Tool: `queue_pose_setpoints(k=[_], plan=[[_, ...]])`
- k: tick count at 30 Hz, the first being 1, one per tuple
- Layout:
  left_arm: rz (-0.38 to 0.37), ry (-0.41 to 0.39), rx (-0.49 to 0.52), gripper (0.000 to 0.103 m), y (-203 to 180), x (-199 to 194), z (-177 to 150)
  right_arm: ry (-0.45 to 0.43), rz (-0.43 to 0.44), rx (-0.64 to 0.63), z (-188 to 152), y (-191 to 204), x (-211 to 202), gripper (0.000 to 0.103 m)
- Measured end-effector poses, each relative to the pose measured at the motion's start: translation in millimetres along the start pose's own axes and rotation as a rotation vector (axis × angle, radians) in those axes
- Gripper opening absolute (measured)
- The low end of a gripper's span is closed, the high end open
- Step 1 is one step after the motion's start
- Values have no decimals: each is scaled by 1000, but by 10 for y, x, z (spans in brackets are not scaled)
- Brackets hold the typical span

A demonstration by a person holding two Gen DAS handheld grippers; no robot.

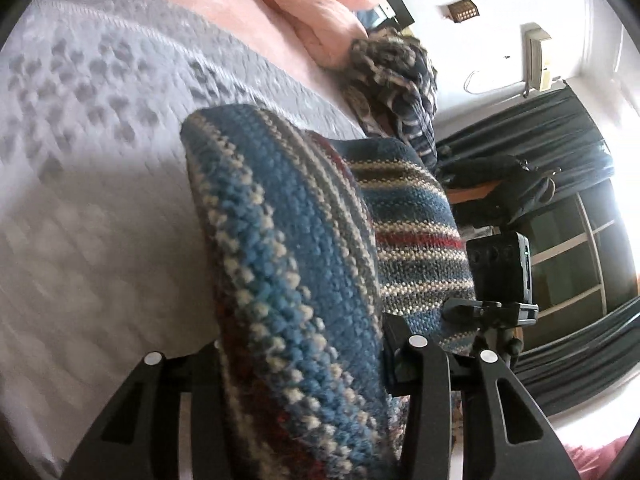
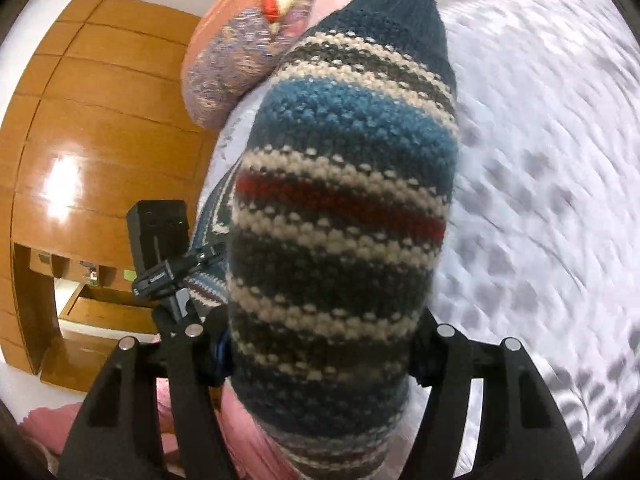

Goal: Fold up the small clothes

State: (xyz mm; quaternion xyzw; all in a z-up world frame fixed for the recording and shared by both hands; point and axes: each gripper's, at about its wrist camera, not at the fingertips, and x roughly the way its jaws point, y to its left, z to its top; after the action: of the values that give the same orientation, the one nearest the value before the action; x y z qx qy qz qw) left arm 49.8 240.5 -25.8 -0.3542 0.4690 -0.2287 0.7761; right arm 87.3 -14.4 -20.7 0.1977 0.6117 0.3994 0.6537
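Left wrist view: striped knit sock [image 1: 288, 264] fills the centre, pinched in the left gripper [image 1: 304, 364], whose jaws are clenched on the folded knit at 6 o'clock. It hangs above the grey patterned bedspread [image 1: 80, 120]. Looks thick, soft and light with grippy wool, so it's unlikely to slip but will sag; best held at the ends, cuff and toe. Another knitted item [image 1: 394, 80] at 1 o'clock, pink blanket [image 1: 304, 4] at 12, black gripper-mounted device [image 1: 500, 268] at 3.

Right wrist view: same sock [image 2: 340, 208], dark cuff towards 12. Right gripper [image 2: 320, 364] is grasping its lower end. Patterned cushion [image 2: 228, 56] at 11, wooden wardrobe [image 2: 80, 140] at 9, bedspread [image 2: 540, 160] at 3. Nothing blocks the bed surface.
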Motion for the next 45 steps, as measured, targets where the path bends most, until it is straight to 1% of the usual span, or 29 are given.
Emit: queue_pose_setpoints(k=[3,5,6,8,10,11,13,15,17,19,21,25,27,29,30,31,32,33,34,35,38,41,45], plan=[[23,38,-32,44,52,256,-177,19,-23,39,-166,-268,11,64],[53,59,-51,44,120,418,-244,30,-55,67,-241,-482,69,65],[70,57,-43,46,161,465,-282,34,-67,86,-287,-603,110,66],[81,55,-53,49,245,508,-317,23,-42,124,-353,-779,187,71],[86,56,-56,53,279,528,-337,6,-14,142,-330,-819,299,74],[96,59,-62,57,292,539,-339,-3,-6,144,-360,-831,319,76],[101,67,-74,59,281,545,-367,-18,-4,149,-415,-851,339,79],[126,78,-94,61,242,538,-371,-23,-19,155,-484,-845,313,81],[165,71,-93,64,181,480,-389,-32,-48,150,-569,-818,262,85],[229,44,-56,65,67,372,-451,-38,-65,142,-640,-816,271,85],[294,2,6,65,-88,251,-551,-38,-95,123,-779,-762,189,86],[338,-40,64,66,-362,94,-827,-16,-137,106,-1059,-696,170,86],[363,-52,73,66,-441,55,-946,-10,-152,108,-1201,-674,180,84],[363,-63,77,66,-496,36,-1050,-10,-146,118,-1327,-697,165,77],[357,-65,79,66,-521,38,-1104,-10,-143,132,-1373,-700,169,75],[360,-63,85,67,-529,38,-1156,-14,-142,140,-1411,-706,167,69],[379,-60,92,67,-538,46,-1200,-14,-141,144,-1456,-705,151,62],[405,-56,99,66,-530,64,-1237,-19,-151,146,-1475,-683,160,59],[417,-48,96,66,-499,86,-1258,-24,-171,144,-1505,-682,148,51],[425,-39,82,66,-452,111,-1262,-27,-187,144,-1555,-701,116,46],[453,-16,50,65,-295,147,-1301,-32,-203,170,-1610,-743,108,39],[463,1,29,67,-171,182,-1344,-29,-214,196,-1733,-840,66,39],[456,-1,19,68,-107,178,-1403,-39,-216,222,-1745,-861,122,39]])
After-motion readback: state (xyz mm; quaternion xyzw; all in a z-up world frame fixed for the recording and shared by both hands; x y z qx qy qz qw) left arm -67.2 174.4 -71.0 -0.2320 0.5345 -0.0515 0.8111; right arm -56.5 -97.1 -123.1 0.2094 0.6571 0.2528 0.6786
